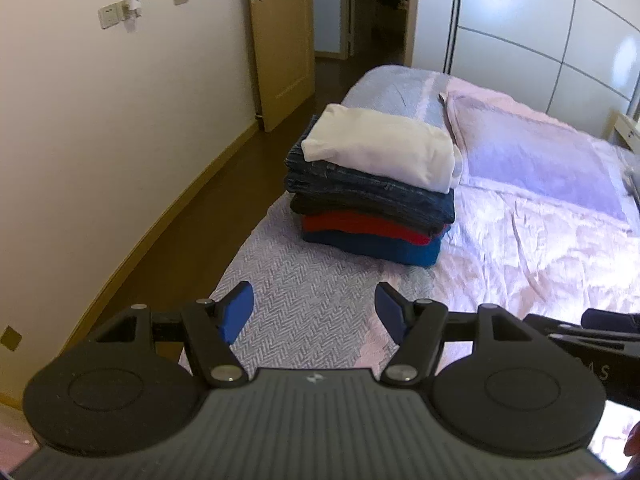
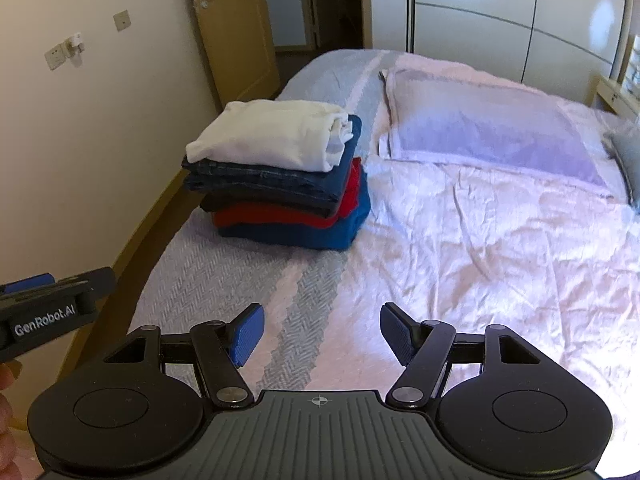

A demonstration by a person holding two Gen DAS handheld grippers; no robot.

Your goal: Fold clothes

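A stack of folded clothes rests on the bed's left side: a white garment on top, dark denim, black, red and blue pieces under it. My left gripper hovers open over the grey woven blanket, well short of the stack, with nothing between its blue pads. The right gripper also stands open and empty, above the blanket's edge and right of the stack. The left gripper's body shows at the left border of the right wrist view.
The bed carries a pink crumpled sheet and a pillow at its far end. A cream wall and a wooden door lie left, across a strip of brown floor. White wardrobe doors stand behind the bed.
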